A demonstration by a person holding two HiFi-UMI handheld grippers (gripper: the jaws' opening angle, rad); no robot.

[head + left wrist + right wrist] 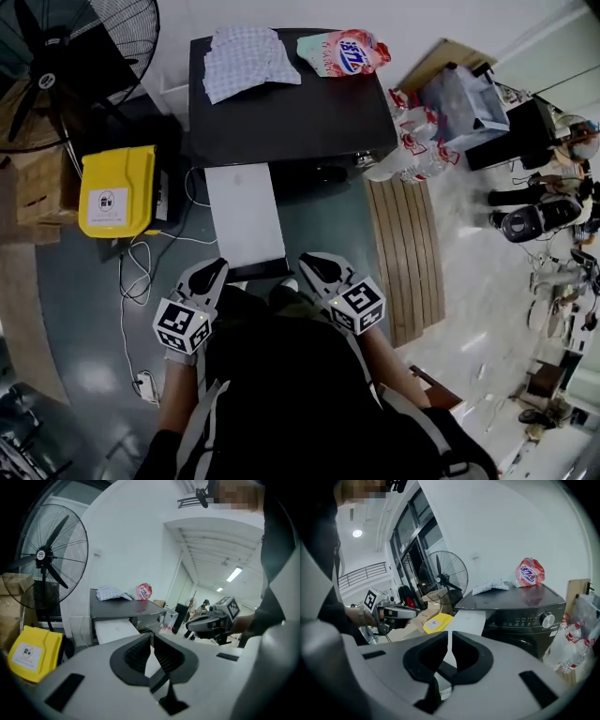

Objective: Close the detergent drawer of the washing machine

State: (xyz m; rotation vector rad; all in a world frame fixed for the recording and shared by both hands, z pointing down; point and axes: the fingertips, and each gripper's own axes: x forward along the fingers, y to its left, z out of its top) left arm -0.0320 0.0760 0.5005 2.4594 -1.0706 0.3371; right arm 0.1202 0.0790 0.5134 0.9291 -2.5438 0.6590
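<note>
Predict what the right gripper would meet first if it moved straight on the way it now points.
Most likely the pulled-out white detergent drawer, which shows just beyond the tips of the shut right gripper; depth is hard to judge.

Closed right gripper [449, 637], protruding white drawer [469, 619]

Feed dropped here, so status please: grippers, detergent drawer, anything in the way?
Left gripper and right gripper shut, empty, short of the washing machine. Detergent drawer stands pulled out, untouched. Nothing seen blocking its front.
</note>
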